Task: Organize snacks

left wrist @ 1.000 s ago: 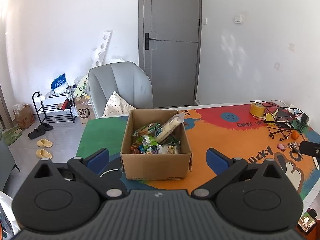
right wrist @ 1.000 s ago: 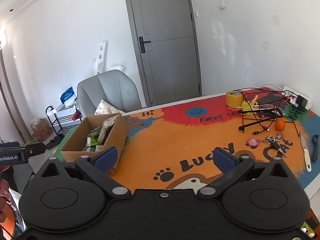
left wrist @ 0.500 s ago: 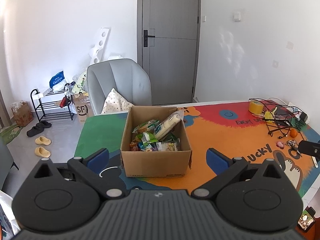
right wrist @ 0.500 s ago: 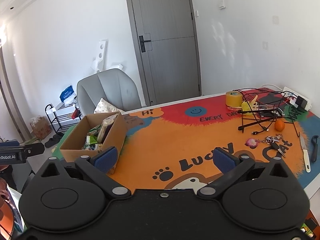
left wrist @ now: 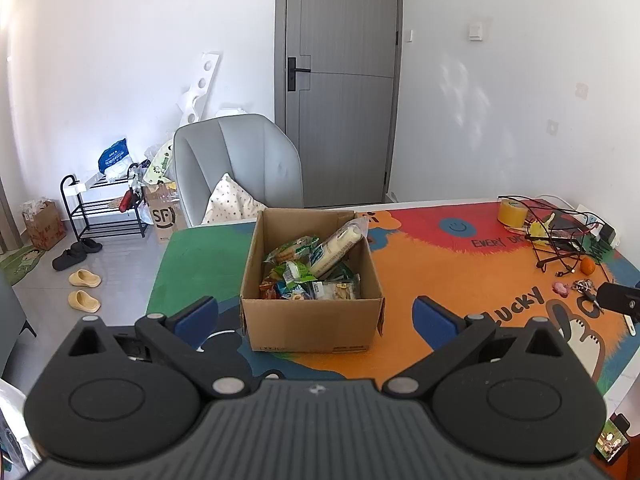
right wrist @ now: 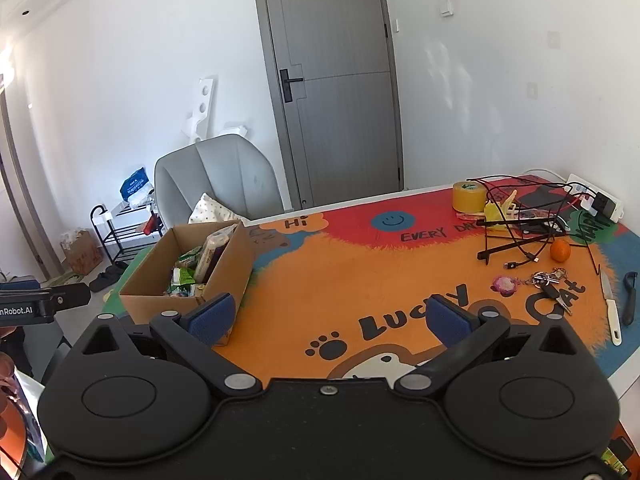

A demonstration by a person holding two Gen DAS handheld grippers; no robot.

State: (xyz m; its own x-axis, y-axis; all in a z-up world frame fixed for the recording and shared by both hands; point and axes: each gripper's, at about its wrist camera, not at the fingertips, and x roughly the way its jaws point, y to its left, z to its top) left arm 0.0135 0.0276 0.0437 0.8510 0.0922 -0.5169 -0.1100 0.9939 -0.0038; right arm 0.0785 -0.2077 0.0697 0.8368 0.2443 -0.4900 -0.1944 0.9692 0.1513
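Hovering wide open and empty, the left hand-held gripper (left wrist: pixel 316 316) faces the box (left wrist: pixel 312 320) of snacks (left wrist: pixel 310 270) on the tabletop (left wrist: pixel 440 264); the right hand-held gripper (right wrist: pixel 328 318) likewise. Loose packets could slip or crush.

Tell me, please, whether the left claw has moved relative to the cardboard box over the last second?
Yes, slightly. In the left wrist view the cardboard box and the grey door behind it sit a little higher than before, so the open left claw has tipped or dipped slightly downward.
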